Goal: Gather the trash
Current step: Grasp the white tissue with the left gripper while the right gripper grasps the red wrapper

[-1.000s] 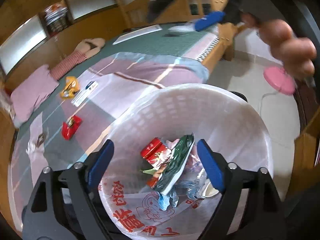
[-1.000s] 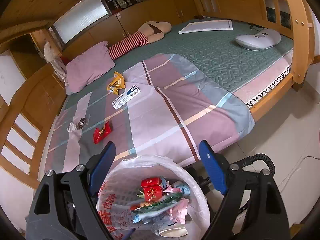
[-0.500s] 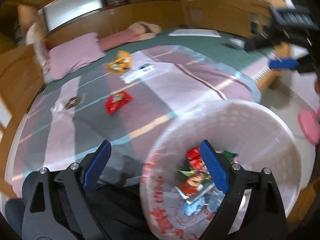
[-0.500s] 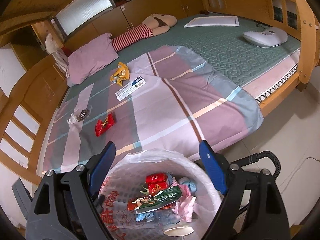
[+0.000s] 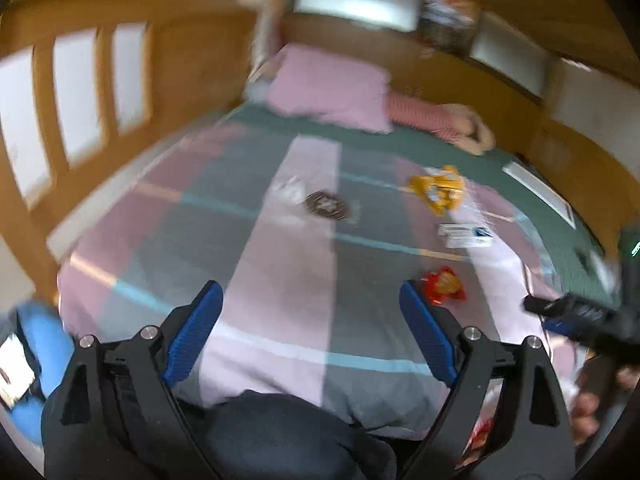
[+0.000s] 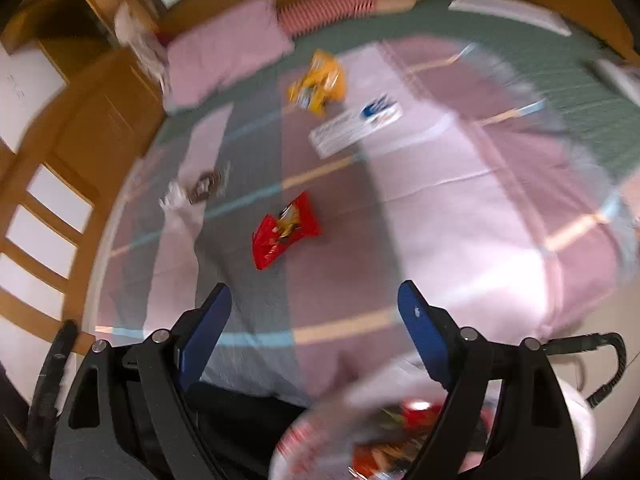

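You cannot read any words here, because both pictures are blurry. The red wrapper [image 6: 285, 229] on the bed has a picture and some marks on it, but they are too smeared to read. The white box [image 6: 355, 126] has a blue mark and grey lines of print, too small to make out. The yellow bag [image 6: 319, 83] shows only blurry colours.

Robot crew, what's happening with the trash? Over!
Both grippers, left and right, open, empty. Red wrapper nearest on bed, nothing blocking it. Bin below.
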`<state>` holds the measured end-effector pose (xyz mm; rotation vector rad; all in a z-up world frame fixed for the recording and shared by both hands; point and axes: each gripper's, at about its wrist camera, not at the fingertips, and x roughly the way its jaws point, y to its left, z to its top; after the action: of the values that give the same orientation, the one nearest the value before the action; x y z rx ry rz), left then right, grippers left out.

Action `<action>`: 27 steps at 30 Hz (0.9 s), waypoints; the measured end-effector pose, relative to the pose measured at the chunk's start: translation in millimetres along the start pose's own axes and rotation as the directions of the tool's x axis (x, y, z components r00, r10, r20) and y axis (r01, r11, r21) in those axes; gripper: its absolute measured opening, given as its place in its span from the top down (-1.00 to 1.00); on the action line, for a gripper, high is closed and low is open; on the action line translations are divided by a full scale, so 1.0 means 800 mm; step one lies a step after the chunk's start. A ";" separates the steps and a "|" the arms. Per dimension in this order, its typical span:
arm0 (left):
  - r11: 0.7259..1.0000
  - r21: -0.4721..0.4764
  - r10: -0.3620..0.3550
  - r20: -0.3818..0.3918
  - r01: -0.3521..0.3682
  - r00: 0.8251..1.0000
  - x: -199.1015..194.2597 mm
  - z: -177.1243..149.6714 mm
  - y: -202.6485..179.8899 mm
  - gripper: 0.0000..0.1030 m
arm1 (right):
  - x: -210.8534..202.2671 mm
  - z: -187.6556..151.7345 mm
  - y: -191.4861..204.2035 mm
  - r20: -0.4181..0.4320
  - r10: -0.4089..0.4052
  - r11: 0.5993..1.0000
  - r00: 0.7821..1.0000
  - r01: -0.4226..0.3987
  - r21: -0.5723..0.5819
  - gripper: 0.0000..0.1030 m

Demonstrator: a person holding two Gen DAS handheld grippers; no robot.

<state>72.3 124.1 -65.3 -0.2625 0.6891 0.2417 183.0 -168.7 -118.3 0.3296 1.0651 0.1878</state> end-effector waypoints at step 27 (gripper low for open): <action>0.991 0.122 0.085 -0.229 -0.058 0.970 0.374 0.155 0.027 -0.77 | -0.016 -0.024 -0.062 0.028 0.003 0.997 1.000 -0.001 -0.077 0.31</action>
<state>362.4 223.1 -171.4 -0.1572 0.9437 0.2414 159.2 -216.1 -133.8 0.2629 1.0272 0.2250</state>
